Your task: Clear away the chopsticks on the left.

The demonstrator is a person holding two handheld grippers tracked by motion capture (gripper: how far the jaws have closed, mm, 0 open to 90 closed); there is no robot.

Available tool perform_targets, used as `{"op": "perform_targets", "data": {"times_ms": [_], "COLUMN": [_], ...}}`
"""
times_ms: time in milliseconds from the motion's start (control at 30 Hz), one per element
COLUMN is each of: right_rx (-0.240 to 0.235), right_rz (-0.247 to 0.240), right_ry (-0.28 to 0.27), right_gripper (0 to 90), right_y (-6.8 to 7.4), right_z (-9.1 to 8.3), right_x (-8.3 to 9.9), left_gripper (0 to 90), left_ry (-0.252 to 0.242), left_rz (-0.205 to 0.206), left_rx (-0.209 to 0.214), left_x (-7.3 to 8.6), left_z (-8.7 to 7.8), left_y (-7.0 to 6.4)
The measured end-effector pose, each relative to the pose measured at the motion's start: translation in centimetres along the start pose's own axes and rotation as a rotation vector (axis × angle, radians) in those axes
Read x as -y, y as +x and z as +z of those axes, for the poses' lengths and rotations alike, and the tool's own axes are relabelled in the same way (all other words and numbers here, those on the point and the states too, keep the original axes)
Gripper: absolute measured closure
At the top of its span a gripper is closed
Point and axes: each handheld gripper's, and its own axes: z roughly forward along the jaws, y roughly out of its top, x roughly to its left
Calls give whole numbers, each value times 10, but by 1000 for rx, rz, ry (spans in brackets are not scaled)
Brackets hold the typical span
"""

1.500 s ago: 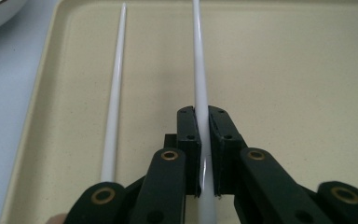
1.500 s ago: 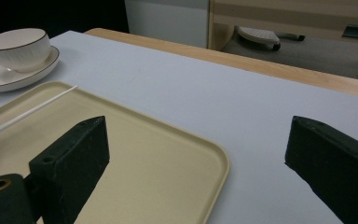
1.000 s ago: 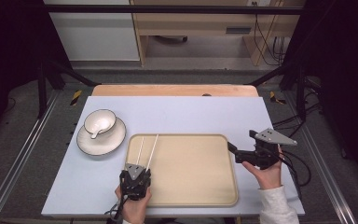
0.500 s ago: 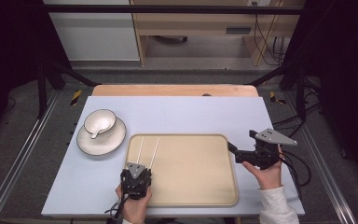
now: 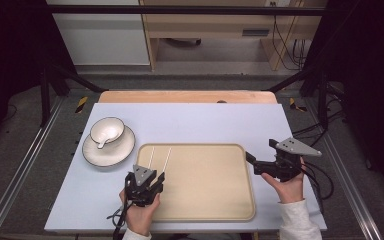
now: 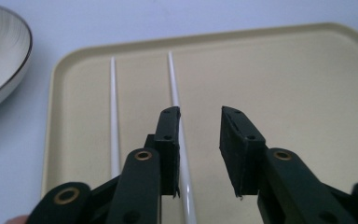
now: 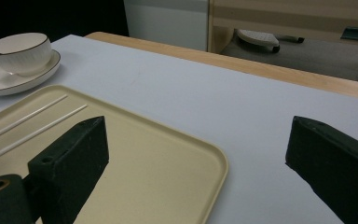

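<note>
Two thin white chopsticks [image 5: 152, 152] lie side by side on the left part of a beige tray [image 5: 205, 200]. My left gripper [image 5: 150, 176] hovers over their near ends, open. In the left gripper view the right chopstick [image 6: 173, 84] runs just along the inner face of the left jaw, the other chopstick [image 6: 113, 102] lies outside it, and the gap [image 6: 198, 149] holds nothing. My right gripper [image 5: 260, 151] stands wide open at the tray's right edge. In the right gripper view the tray's corner [image 7: 214, 161] lies between the jaws [image 7: 200, 163].
A white bowl [image 5: 106, 131] with a spoon in it sits on a white plate [image 5: 97, 156] left of the tray, on the pale blue mat [image 5: 205, 122]. A wooden table edge [image 5: 187, 96] runs behind. Cables trail from both grippers.
The left gripper has edged slightly forward over the chopsticks' near ends. The right gripper has held still.
</note>
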Motion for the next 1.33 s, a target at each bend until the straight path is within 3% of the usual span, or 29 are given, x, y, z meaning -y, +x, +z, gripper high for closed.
{"op": "perform_targets", "data": {"times_ms": [100, 367, 500, 633, 733, 967, 1133, 1333], "right_rx": [0, 1, -1, 2, 9, 15, 16, 16], "right_rz": [0, 8, 10, 15, 16, 14, 18, 21], "right_ry": [-2, -22, -29, -41, -37, -29, -25, -27], "right_gripper": [61, 58, 56, 51, 48, 42, 38, 39], "right_y": [0, -2, -4, -5, -7, -7, -9, -11], "right_z": [-1, -5, -7, -9, -10, -7, -6, -8], "right_x": [0, -1, -2, -2, -1, 1, 4, 5], "left_gripper": [615, 413, 310, 250, 221, 189, 179, 171], "left_ry": [-32, -78, -62, -47, -61, -77, -74, -77], "left_rz": [53, 121, 144, 187, 158, 109, 118, 98], "left_rx": [6, 136, 193, 183, 200, 188, 166, 153], "left_x": [-11, -36, -42, -38, -32, -23, -17, -15], "left_z": [-5, -15, -21, -29, -35, -46, -49, -51], "left_y": [2, 22, 39, 57, 72, 100, 113, 125]}}
